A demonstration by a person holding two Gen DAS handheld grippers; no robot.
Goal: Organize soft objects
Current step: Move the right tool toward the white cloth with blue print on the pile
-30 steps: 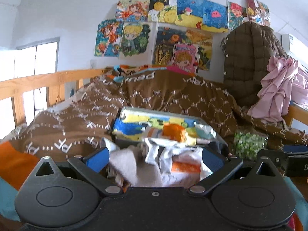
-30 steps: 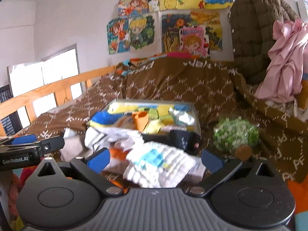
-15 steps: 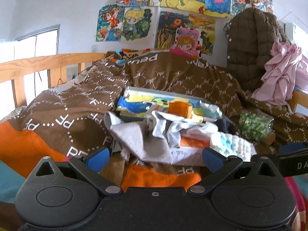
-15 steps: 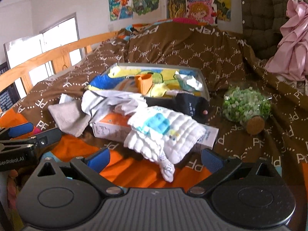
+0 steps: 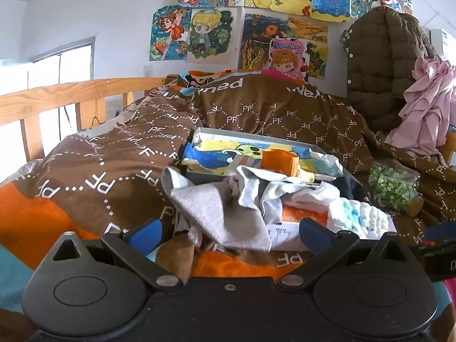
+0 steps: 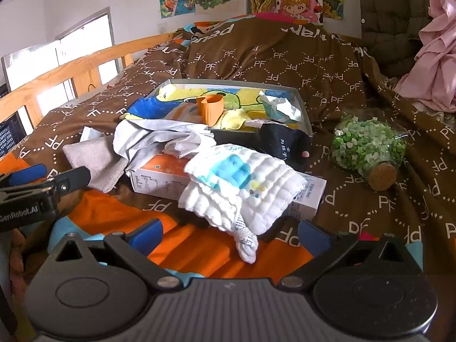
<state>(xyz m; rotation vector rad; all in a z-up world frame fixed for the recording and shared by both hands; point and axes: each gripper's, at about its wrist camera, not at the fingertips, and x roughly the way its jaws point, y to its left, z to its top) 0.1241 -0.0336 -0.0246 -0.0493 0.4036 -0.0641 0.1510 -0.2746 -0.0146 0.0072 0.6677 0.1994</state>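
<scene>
A pile of soft things lies on the brown bedspread in front of a grey box [image 6: 305,114]. In it are a grey cloth [image 5: 222,213], a crumpled white garment [image 6: 159,139], a black sock [image 6: 285,145] and a white quilted cloth with a blue patch [image 6: 242,182], which is draped over an orange-and-white carton [image 6: 159,173]. My left gripper [image 5: 229,232] is open just short of the grey cloth and holds nothing. My right gripper [image 6: 230,235] is open too, with the quilted cloth's tail hanging between its fingers but untouched. The left gripper [image 6: 42,179] shows at the left edge of the right wrist view.
The box holds a colourful printed cloth, an orange cup [image 6: 211,108] and crumpled paper. A corked jar of green bits [image 6: 367,145] lies to the right. A wooden bed rail [image 5: 71,94] runs along the left. A brown jacket and a pink garment [image 5: 427,108] hang at back right.
Both grippers have drawn back from the pile, so the cloths sit farther off. The quilted cloth that was close between my right fingers now lies on the carton.
</scene>
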